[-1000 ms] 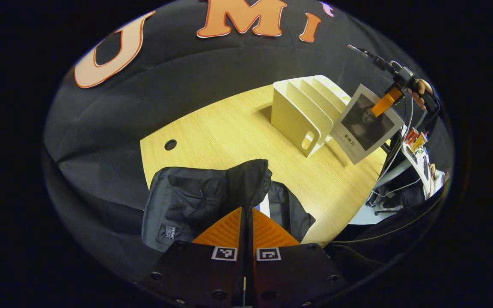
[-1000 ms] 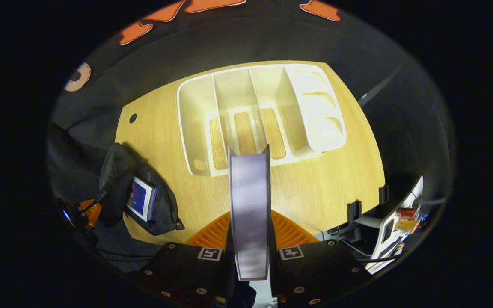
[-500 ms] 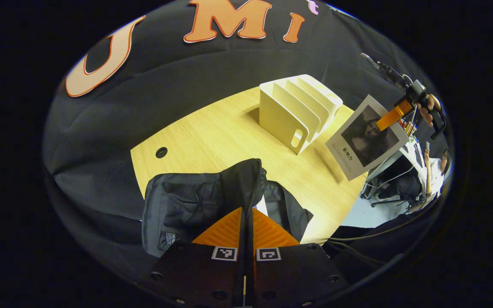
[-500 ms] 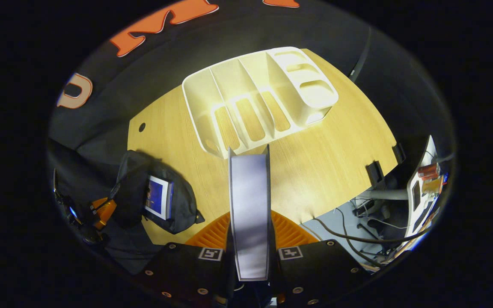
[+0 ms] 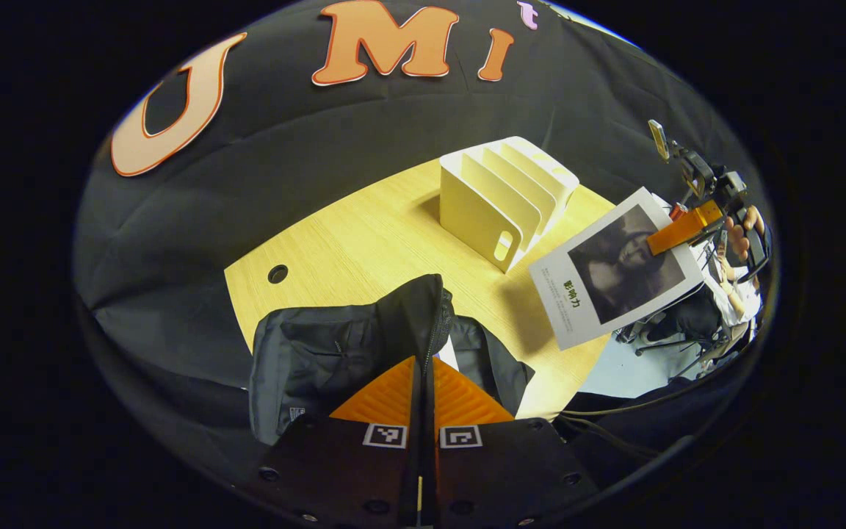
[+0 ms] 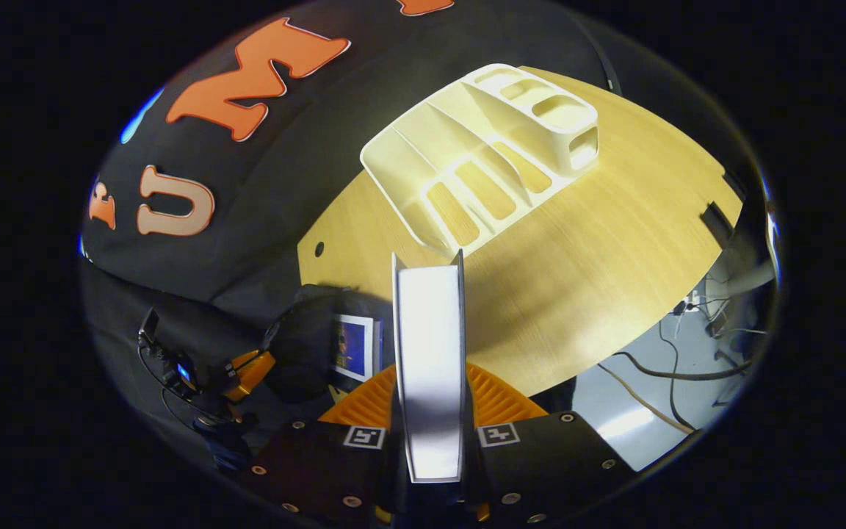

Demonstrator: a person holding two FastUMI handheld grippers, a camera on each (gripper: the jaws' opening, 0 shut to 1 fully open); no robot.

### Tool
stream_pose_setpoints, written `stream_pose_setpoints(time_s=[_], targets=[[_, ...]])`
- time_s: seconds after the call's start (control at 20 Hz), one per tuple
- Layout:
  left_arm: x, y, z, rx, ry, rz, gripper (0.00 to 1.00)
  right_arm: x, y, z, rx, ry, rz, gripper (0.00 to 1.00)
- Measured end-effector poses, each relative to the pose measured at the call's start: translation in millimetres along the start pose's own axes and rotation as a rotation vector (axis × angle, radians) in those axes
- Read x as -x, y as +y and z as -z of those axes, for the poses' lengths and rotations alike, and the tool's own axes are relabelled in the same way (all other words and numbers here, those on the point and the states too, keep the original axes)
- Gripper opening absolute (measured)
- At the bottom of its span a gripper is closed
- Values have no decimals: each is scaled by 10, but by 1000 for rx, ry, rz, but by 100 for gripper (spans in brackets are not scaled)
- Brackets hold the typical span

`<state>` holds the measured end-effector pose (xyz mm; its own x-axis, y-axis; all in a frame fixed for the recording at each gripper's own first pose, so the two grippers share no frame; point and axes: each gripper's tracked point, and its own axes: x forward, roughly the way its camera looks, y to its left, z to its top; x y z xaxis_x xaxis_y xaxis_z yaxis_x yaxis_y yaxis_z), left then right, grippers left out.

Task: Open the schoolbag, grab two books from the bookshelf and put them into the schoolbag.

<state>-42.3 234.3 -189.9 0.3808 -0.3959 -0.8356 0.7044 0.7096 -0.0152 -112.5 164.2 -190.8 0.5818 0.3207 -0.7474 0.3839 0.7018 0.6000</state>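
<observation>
The black schoolbag (image 5: 327,353) lies at the near left corner of the wooden table (image 5: 364,235). My left gripper (image 5: 423,361) is shut on its raised zipper flap, holding the mouth apart. A blue-covered book (image 6: 355,345) sits inside the schoolbag (image 6: 305,323). My right gripper (image 6: 429,367) is shut on a grey-covered book (image 6: 429,330), seen edge-on between its fingers. In the left gripper view that book (image 5: 614,268) hangs tilted over the table's right edge, under the right gripper (image 5: 684,231). The white bookshelf (image 5: 504,191) has bare slots.
The bookshelf (image 6: 489,162) stands at the back of the table (image 6: 577,257). A cable hole (image 5: 277,274) is near the table's left edge. Beyond the right edge are cables on the floor (image 6: 651,382). A hand (image 5: 742,235) holds the right gripper. The left gripper (image 6: 247,367) shows by the bag.
The right gripper has carried the grey book down and away from the bookshelf toward the bag, tilting it flatter. The left gripper keeps hold of the bag flap, barely moving.
</observation>
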Motion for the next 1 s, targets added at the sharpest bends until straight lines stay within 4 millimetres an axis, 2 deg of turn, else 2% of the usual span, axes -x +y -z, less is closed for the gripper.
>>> stream_pose_setpoints(time_s=[0.15,0.45,0.7,1.0], targets=[[18,-2,-32,8,3,-5,2,-139,120,83,-39,-19,-107,31],[23,-18,-111,-6,-6,-14,2,-640,530,409,-66,23,-261,31],[27,-22,-150,0,-16,-15,2,-1067,856,533,-87,58,-345,31],[21,-66,-196,8,-30,-8,2,-1504,1107,661,-82,78,-397,31]])
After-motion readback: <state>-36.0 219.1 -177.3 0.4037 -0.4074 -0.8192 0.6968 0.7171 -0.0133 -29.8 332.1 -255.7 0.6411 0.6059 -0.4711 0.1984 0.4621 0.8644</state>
